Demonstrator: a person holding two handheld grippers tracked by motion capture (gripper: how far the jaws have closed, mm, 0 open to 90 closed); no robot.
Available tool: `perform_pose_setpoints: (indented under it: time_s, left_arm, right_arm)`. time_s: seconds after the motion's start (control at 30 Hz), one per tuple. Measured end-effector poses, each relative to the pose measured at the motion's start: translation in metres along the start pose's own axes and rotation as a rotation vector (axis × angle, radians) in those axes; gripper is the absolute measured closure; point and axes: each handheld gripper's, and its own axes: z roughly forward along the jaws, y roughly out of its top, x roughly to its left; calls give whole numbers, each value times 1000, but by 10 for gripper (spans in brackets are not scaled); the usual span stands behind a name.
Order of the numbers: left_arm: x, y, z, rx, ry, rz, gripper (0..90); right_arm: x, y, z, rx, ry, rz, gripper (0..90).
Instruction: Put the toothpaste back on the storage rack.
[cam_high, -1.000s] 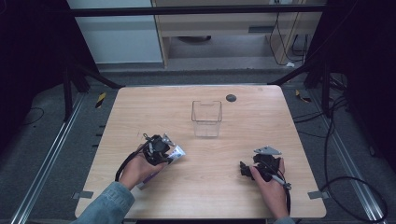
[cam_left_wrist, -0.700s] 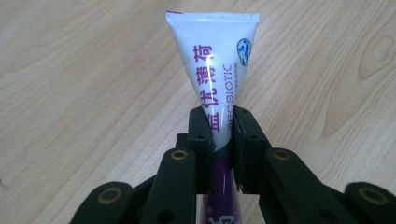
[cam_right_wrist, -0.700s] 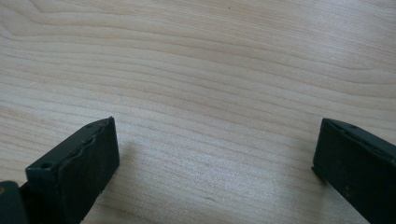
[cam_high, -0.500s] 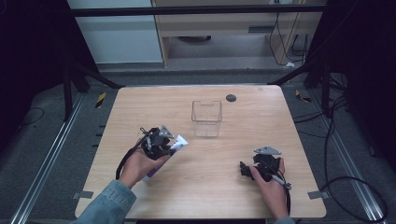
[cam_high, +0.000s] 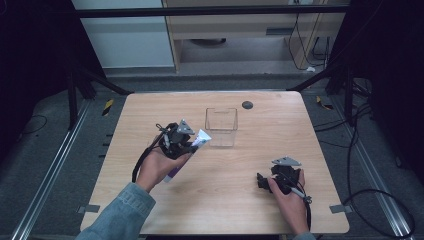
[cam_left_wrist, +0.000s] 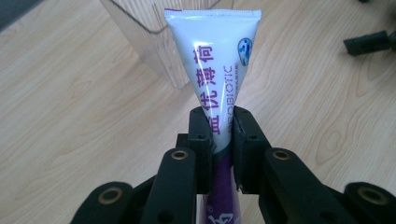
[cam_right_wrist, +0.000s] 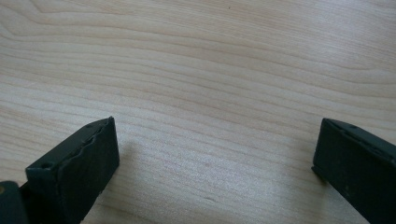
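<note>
Black and hard, the left gripper (cam_left_wrist: 219, 122) has its two jaws pinching a soft white and purple plastic tube (cam_left_wrist: 215, 70) around its middle. In the left gripper view the smooth, shiny tube gets wide and flat at its far end, where it is sealed in a straight crimped line. It has purple writing down its side and a small blue picture near the top. Its purple end hangs down under the jaws. In the high view the left gripper (cam_high: 192, 141) holds the tube (cam_high: 189, 152) up off the light wooden table (cam_high: 150, 110), tilted with the flat white end pointing at a clear square plastic box (cam_high: 221, 126). That see-through box stands just past the tube's tip, with thin straight walls and an open top. The right gripper (cam_right_wrist: 215, 163) has its jaws spread wide apart with just bare, wavy wood grain between them. In the high view the right gripper (cam_high: 265, 181) rests low on the table, well apart from the tube. Farther back, a small round dark disc (cam_high: 247, 105) lies flat near the table's far edge.
</note>
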Motion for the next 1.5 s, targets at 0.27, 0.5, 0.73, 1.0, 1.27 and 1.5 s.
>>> perform_pose_setpoints:
  time_s: [0.27, 0.5, 0.73, 1.0, 1.27, 1.5]
  left_arm:
    - [-1, 20, -3, -33, 11, -3, 793]
    - [4, 45, -5, -40, 17, 17, 793]
    - [5, 66, -11, -82, 30, 18, 793]
    - [13, 102, -10, -125, 32, 18, 793]
    - [10, 118, -8, -159, 34, 8, 793]
    - [6, 124, -6, -192, 44, 0, 793]
  right_arm:
    - [0, 0, 0, 1, 0, 2, 4]
    - [0, 0, 0, 1, 0, 1, 4]
    - [0, 0, 0, 1, 1, 1, 4]
    - [0, 0, 0, 2, 0, -3, 3]
    - [0, 0, 0, 3, 0, -5, 3]
    - [-1, 0, 0, 5, 3, -10, 3]
